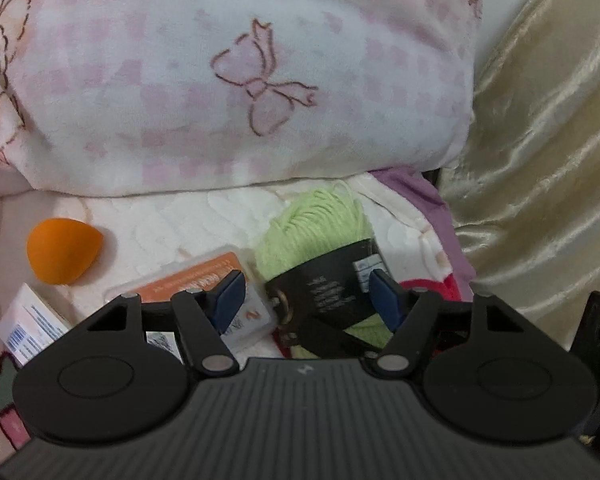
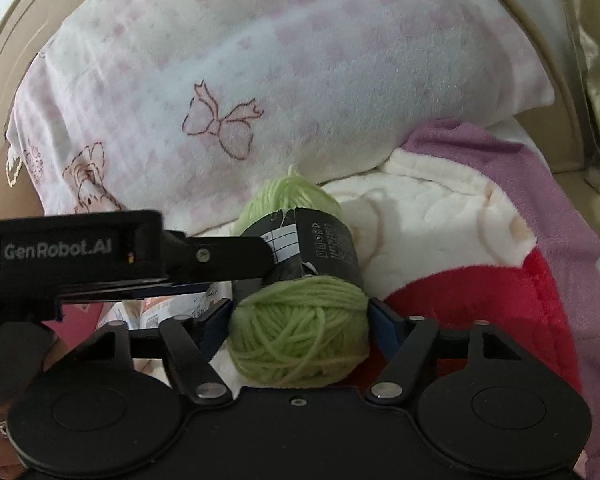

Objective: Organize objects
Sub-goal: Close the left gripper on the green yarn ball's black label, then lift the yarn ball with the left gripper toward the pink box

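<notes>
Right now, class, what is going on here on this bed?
A person with two handheld grippers is sorting small items on a fleece blanket. The right gripper has its fingers around a light green yarn skein with a dark paper band. The left gripper sits open at the same skein's band. An orange teardrop sponge lies apart, untouched.

Left wrist view: low over the bed, facing the pillow (image 1: 228,80), close range. Right wrist view: also low, facing the same pillow (image 2: 260,80), closer in. Shared area: pillow, yarn (image 1: 316,236) (image 2: 300,340), blanket. The left tongs (image 2: 236,256) enter the right view from its left edge.
</notes>
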A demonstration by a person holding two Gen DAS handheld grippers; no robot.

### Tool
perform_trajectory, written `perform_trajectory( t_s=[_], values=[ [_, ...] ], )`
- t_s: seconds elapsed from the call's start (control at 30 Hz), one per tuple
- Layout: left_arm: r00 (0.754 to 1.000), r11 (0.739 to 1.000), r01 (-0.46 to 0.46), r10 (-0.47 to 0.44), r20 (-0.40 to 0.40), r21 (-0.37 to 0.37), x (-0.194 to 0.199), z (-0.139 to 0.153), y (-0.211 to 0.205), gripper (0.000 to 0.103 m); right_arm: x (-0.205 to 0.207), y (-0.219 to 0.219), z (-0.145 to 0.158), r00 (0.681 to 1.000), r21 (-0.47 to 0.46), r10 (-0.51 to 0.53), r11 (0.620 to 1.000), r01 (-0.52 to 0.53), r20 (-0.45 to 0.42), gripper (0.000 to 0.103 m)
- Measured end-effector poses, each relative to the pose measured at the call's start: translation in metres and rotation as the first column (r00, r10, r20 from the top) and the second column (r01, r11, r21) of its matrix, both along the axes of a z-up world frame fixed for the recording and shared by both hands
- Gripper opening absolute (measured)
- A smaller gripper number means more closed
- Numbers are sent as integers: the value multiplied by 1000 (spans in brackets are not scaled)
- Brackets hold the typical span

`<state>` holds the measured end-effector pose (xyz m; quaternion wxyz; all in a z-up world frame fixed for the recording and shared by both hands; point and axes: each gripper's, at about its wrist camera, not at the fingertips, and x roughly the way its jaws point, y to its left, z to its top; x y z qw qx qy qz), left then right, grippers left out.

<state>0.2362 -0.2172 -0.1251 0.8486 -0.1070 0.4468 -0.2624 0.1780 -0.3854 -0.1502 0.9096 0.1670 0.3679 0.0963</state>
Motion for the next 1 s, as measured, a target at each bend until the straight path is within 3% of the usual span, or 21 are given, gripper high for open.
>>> perform_trajectory(
  t_s=[0.1,0.2,0.4,0.63,0.77,0.9,1.0],
  values=[
    [999,998,24,-26,-36,-52,-8,-3,-5,66,-5,2,3,999,-8,44,999,-44,18,68],
    [999,1000,27,-27,17,-6,-22,-2,-14,66,-12,5,6,998,-33,54,998,-53,25,63],
    [996,998,56,-57,66,17,-40,8,-16,59,-30,10,13,998,-43,34,999,-31,56,60],
    [999,999,43,-43,-9,-33,-41,16,-3,57,-43,19,20,997,-50,27,998,-24,66,60],
    [999,999,47,-47,-16,-8,-50,22,-3,57,-49,24,26,998,-54,38,998,-35,54,60],
    [996,999,34,-34,-80,5,-52,26,0,57,-56,31,30,999,-57,42,998,-41,24,60],
    [994,999,37,-33,-108,34,-60,30,4,57,-61,30,32,999,22,34,999,-33,-27,60]
  ],
)
